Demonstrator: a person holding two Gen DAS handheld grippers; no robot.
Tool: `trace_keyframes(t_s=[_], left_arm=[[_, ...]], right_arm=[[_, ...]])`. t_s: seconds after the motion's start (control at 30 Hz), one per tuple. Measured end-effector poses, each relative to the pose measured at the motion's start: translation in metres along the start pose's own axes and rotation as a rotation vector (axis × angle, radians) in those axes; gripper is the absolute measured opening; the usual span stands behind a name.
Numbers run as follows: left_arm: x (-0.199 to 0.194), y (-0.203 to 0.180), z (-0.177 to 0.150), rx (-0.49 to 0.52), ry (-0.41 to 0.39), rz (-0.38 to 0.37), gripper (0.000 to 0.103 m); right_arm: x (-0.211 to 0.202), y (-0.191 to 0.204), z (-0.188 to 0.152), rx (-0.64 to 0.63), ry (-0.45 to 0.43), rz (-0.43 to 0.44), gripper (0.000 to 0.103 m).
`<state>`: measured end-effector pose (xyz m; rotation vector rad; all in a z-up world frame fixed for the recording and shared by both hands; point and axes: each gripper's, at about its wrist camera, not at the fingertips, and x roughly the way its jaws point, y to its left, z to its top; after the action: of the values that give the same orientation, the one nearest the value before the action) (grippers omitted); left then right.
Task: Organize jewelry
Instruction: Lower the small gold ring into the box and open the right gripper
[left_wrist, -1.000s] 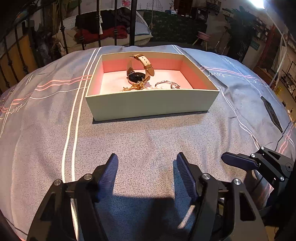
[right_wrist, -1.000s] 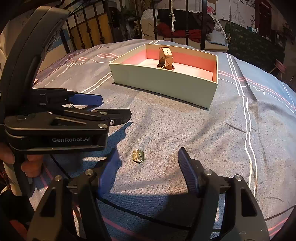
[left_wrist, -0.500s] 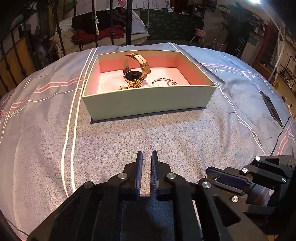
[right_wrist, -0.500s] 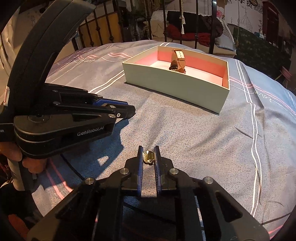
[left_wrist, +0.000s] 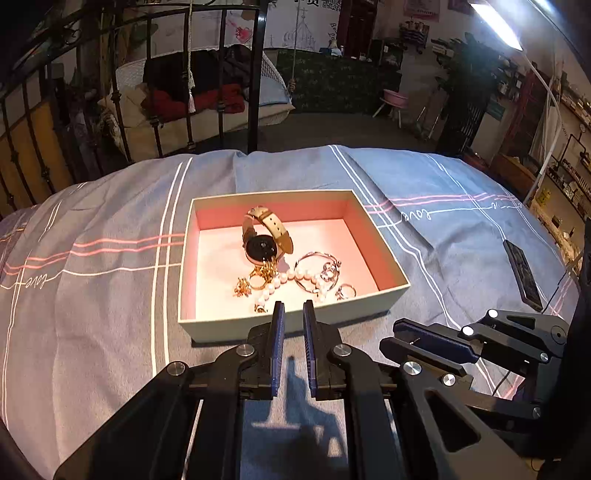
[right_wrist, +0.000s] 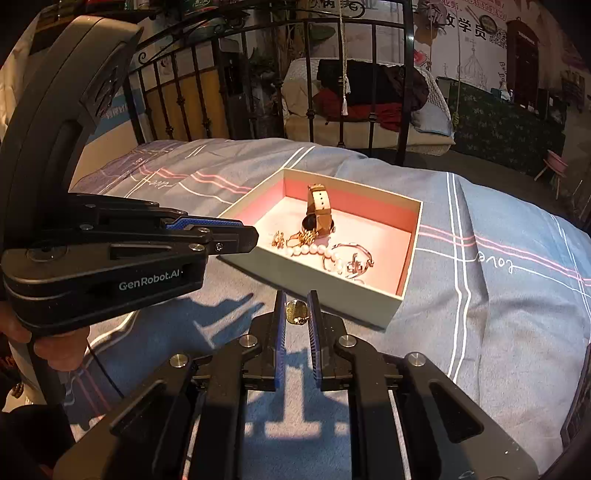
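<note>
An open box (left_wrist: 295, 321) with a pink lining sits on the bed; it also shows in the right wrist view (right_wrist: 325, 286). Inside lie a tan-strap watch (left_wrist: 264, 242), gold pieces (left_wrist: 255, 280), a pearl string (left_wrist: 291, 277) and silver bangles (left_wrist: 321, 273). My right gripper (right_wrist: 296, 308) is shut on a small gold ring (right_wrist: 296, 312), held above the bedcover just in front of the box's near wall. My left gripper (left_wrist: 292, 314) is shut and empty, raised just before the box's front wall. The right gripper also shows in the left wrist view (left_wrist: 428, 339).
The blue-grey striped bedcover (left_wrist: 92, 295) spreads all round the box. A dark phone (left_wrist: 522, 273) lies on the cover at the right. A black iron bed rail (right_wrist: 258, 74) stands behind the bed. The left gripper's body (right_wrist: 110, 258) fills the left of the right wrist view.
Both grippers closed from open, the right one on the gold ring that lay on the cover. Both then rose and moved toward the box; the ring left the cover.
</note>
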<state>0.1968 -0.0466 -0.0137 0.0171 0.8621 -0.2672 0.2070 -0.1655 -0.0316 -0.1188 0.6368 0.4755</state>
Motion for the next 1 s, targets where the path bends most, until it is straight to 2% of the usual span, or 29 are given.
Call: trace_keyframes(t_s=[0.2,0.43,0.63,1.0], left_arm=[[0.019,0.002,0.032,-0.005,0.004,0.006,0.010],[0.045,0.006,0.051,0.001,0.031,0.027,0.010],[0.064,0.008,0.053,0.000,0.064,0.037,0.010],[0.085,0.013,0.050,-0.018,0.104,0.045,0.010]], right_arm=[[0.015,-0.016,0.025,0.018,-0.012,-0.020,0.012],[0.043,-0.031,0.040,0.037,0.015,-0.055,0.013],[0.063,-0.040,0.044,0.049,0.049,-0.062,0.013],[0.077,-0.039,0.043,0.038,0.079,-0.062,0.013]])
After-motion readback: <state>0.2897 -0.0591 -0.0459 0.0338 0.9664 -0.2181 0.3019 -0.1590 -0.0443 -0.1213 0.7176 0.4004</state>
